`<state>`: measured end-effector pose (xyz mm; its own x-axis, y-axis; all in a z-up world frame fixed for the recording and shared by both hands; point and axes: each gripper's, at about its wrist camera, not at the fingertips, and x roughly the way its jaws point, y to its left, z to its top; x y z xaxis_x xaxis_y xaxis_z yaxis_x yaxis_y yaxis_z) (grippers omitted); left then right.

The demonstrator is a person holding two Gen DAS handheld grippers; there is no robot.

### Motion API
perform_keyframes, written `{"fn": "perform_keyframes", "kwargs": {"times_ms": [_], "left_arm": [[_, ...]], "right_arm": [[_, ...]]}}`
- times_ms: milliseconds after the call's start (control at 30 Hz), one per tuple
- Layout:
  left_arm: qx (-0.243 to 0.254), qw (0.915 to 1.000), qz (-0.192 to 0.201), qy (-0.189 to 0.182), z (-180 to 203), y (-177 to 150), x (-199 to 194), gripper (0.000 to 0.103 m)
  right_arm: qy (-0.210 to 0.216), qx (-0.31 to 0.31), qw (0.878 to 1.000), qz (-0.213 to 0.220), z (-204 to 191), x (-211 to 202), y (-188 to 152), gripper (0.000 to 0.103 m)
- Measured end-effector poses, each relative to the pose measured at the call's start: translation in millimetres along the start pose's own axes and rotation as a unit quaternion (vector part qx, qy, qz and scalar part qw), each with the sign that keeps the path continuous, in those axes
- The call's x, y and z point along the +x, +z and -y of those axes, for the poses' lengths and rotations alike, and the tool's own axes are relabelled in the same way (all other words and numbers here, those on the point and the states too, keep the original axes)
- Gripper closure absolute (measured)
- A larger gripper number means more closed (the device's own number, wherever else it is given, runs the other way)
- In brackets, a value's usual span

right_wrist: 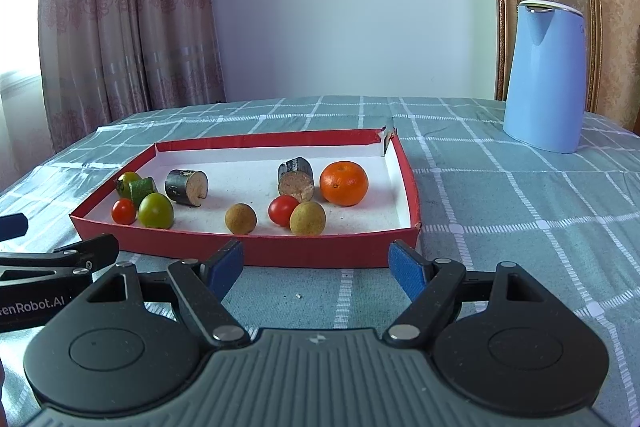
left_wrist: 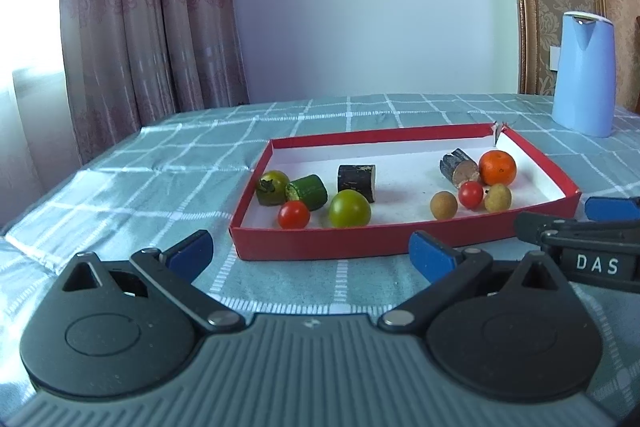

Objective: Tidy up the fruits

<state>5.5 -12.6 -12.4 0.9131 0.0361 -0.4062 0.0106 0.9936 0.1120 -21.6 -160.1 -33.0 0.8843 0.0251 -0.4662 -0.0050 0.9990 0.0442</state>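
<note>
**A:** From your left wrist view, your left gripper (left_wrist: pixel 310 255) hangs with its blue pads spread apart, holding nothing, just short of the red tray (left_wrist: pixel 320 241). All the fruit lies inside: a green tomato (left_wrist: pixel 349 208), a red cherry tomato (left_wrist: pixel 294 214) and a cucumber piece (left_wrist: pixel 307 191) at one end, the orange (left_wrist: pixel 497 167) at the other.

**B:** Which step is that?

**A:** You can't settle it: this fits fruit waiting to be sorted, or fruit already gathered.

**B:** And the right wrist view?

**A:** Your right gripper (right_wrist: pixel 316 265) is likewise spread and empty, before the tray's cardboard wall. Two matte tan round fruits (right_wrist: pixel 240 218) would roll; the dark cut cylinders (right_wrist: pixel 187 186) have rough faces. The checked tablecloth (right_wrist: pixel 500 227) is smooth.
</note>
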Motion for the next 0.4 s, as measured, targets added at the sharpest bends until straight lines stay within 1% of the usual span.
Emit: {"fn": "perform_keyframes", "kwargs": {"times_ms": [67, 133, 267, 333, 400], "left_arm": [[0.003, 1.0000, -0.002, -0.007, 0.8, -1.3, 0.4, 0.000], [0.007, 0.9999, -0.009, -0.012, 1.5, -3.1, 3.1, 0.000], [0.007, 0.9992, -0.026, -0.030, -1.1, -6.1, 9.4, 0.000], [0.006, 0.9988, -0.027, -0.040, -2.8, -7.2, 10.1, 0.000], [0.015, 0.9989, -0.029, -0.033, -2.4, -7.7, 11.9, 0.000]], "right_arm": [[0.001, -0.005, 1.000, -0.007, -1.3, 1.8, -0.6, 0.023], [0.000, -0.011, 1.000, -0.012, -3.2, 3.1, -1.5, 0.018], [-0.002, -0.019, 1.000, -0.013, -5.8, 3.4, -2.1, 0.016], [-0.003, -0.020, 0.999, -0.024, -6.5, 6.3, -2.5, 0.014], [0.002, -0.018, 0.999, -0.036, -6.0, 8.5, -3.3, 0.014]]}}
